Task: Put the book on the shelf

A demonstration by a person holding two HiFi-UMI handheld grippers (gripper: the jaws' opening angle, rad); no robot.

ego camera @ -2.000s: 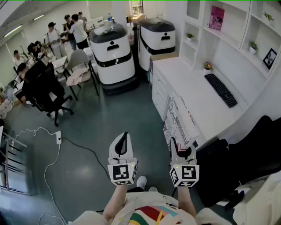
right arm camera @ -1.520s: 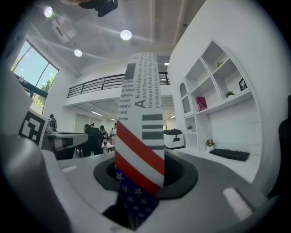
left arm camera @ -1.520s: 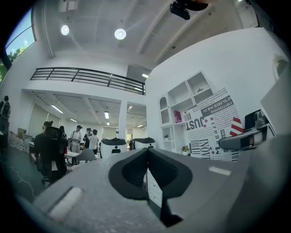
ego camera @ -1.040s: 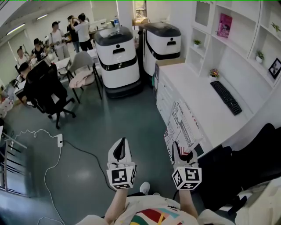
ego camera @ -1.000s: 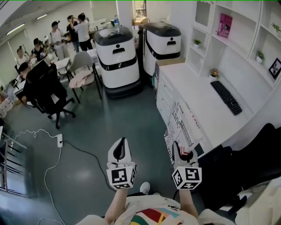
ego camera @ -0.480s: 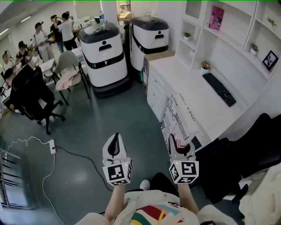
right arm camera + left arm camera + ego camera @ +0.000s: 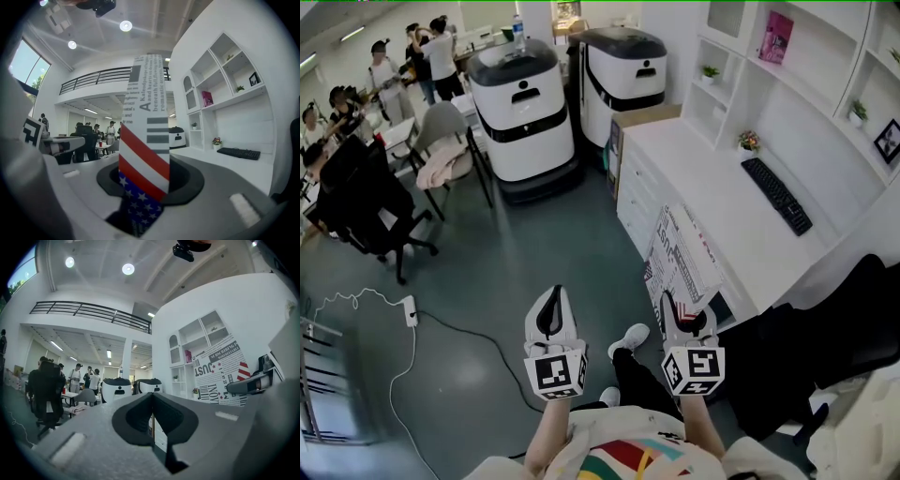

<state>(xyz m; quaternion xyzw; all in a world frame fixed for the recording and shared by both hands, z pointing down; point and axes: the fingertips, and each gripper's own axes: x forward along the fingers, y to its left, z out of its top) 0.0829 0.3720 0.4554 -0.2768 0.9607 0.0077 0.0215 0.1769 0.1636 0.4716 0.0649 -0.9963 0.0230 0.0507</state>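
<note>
A book (image 7: 682, 255) with newsprint lettering and a stars-and-stripes corner stands up out of my right gripper (image 7: 686, 314), whose jaws are shut on its lower end. In the right gripper view the book's spine (image 7: 144, 136) rises straight between the jaws. My left gripper (image 7: 549, 313) is held beside it over the floor, jaws shut with nothing between them (image 7: 152, 420). The white wall shelf (image 7: 769, 70) with cubbies stands to the right above a white desk (image 7: 712, 183); a pink book (image 7: 775, 37) sits in one cubby.
A black keyboard (image 7: 776, 194), a small flower pot (image 7: 748, 142) and a black office chair (image 7: 825, 328) are by the desk. Two white-and-black robots (image 7: 525, 103) stand ahead. People and chairs (image 7: 366, 187) fill the left; a cable and power strip (image 7: 411, 311) lie on the floor.
The view has shifted as the person steps forward; a shoe now shows between the grippers. Both grippers keep their pose, the book still held in the right one.
</note>
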